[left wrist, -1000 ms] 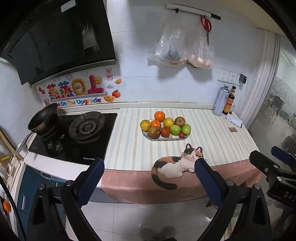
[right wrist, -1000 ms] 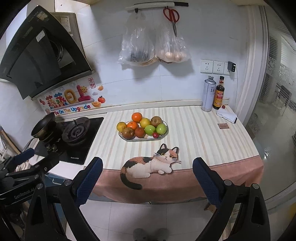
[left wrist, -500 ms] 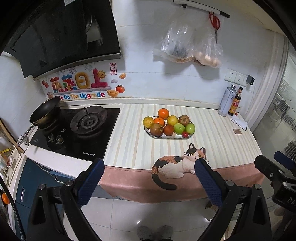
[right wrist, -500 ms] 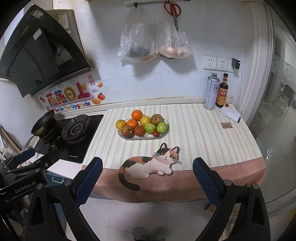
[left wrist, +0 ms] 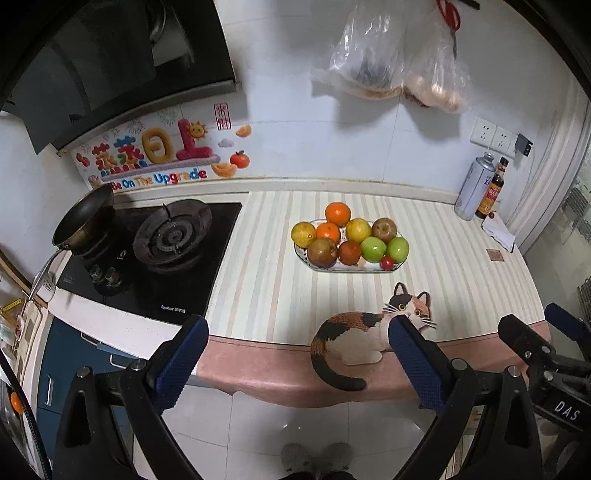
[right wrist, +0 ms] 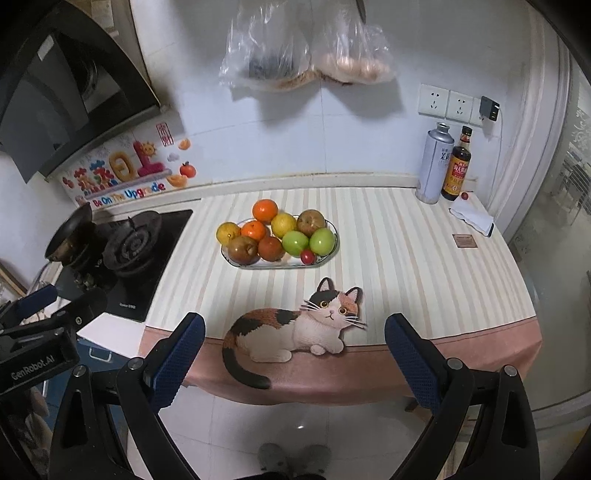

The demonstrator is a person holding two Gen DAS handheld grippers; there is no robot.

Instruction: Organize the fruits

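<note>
Gaping, empty left tongs (left wrist: 295,354) and right tongs (right wrist: 293,350); "Be On The Upgrade" sticker (left wrist: 159,179)

Both claws closer to the counter (left wrist: 266,288) than 1.0 s ago. In the left wrist view the fruit plate (left wrist: 397,266) sits larger and lower in frame; the hanging scissors (left wrist: 448,16) now cut by the top edge. In the right wrist view the wall rail has left the frame at top; the cat mat (right wrist: 295,328) has drawn nearer the right claw (right wrist: 295,354). Fruit arrangement not altered.
</note>
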